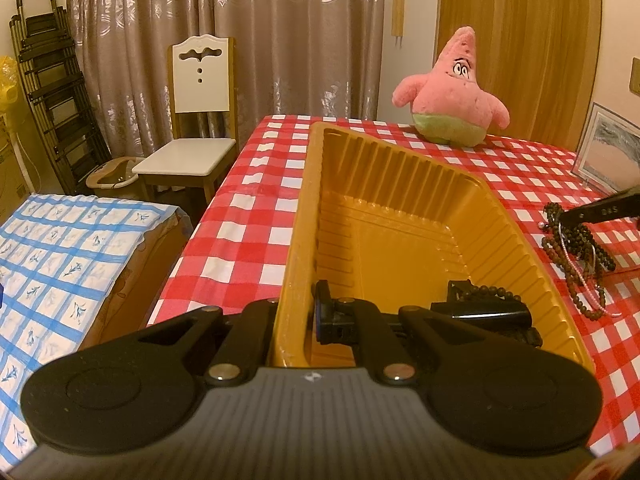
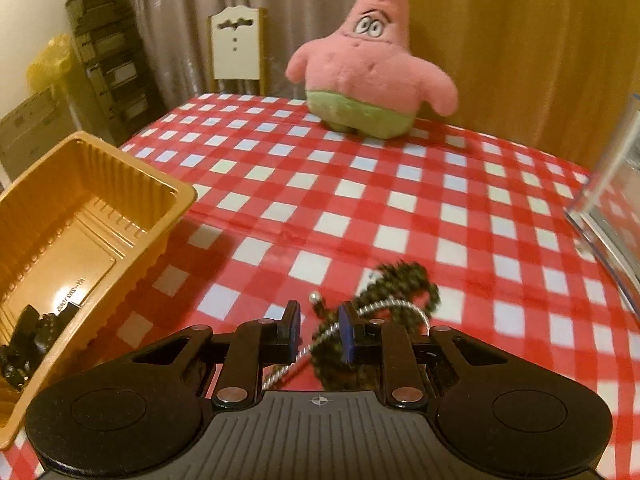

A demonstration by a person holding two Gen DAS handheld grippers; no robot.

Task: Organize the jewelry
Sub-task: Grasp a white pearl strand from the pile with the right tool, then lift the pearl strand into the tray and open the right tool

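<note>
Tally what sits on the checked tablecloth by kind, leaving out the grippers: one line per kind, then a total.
Gold tray: 1
Pink plush toy: 1
Picture frame: 1
Heap of bead strands: 1 (strands too tangled to count singly)
Black items in the tray: 1 cluster, with some beads; pieces cannot be told apart
Total: 5

We see a red-and-white checked tablecloth under a golden-yellow ribbed tray, dark brown bead strands, a pink plush star with green shorts, and a blue-gridded white cloth.
</note>
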